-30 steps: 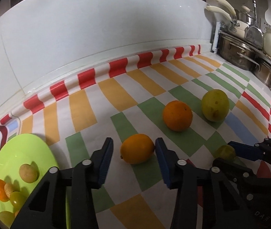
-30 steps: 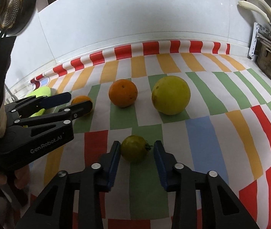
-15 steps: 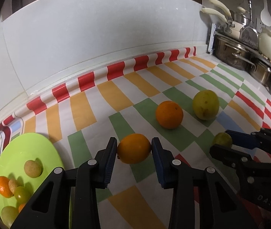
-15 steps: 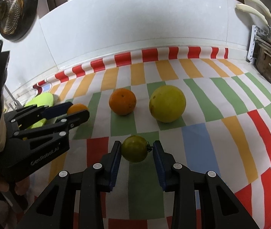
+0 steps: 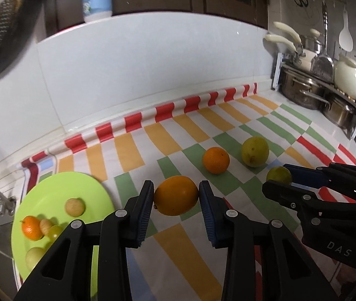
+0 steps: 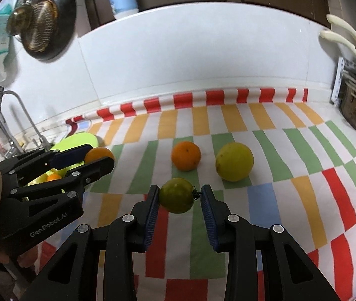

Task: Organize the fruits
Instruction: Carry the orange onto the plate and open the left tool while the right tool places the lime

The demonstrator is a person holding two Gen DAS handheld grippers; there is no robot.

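My left gripper (image 5: 175, 195) is shut on an oval orange (image 5: 175, 195) and holds it above the striped cloth; it shows from the side in the right wrist view (image 6: 95, 156). My right gripper (image 6: 178, 195) is shut on a small green fruit (image 6: 177, 195) with a dark stem, lifted off the cloth; it also shows in the left wrist view (image 5: 279, 175). A round orange (image 5: 215, 160) and a yellow-green fruit (image 5: 255, 151) lie on the cloth beyond. A lime-green plate (image 5: 87, 188) at left holds several small fruits.
The checked cloth (image 6: 290, 165) covers the counter to the white tiled wall. Steel pots (image 5: 303, 90) and a white kettle (image 5: 350, 79) stand at the far right. A strainer (image 6: 40, 22) hangs at upper left. A sink tap (image 6: 22, 115) is left of the plate.
Both grippers closed on their fruits and lifted them off the cloth. The views rose and pulled back, showing more wall and cabinets.
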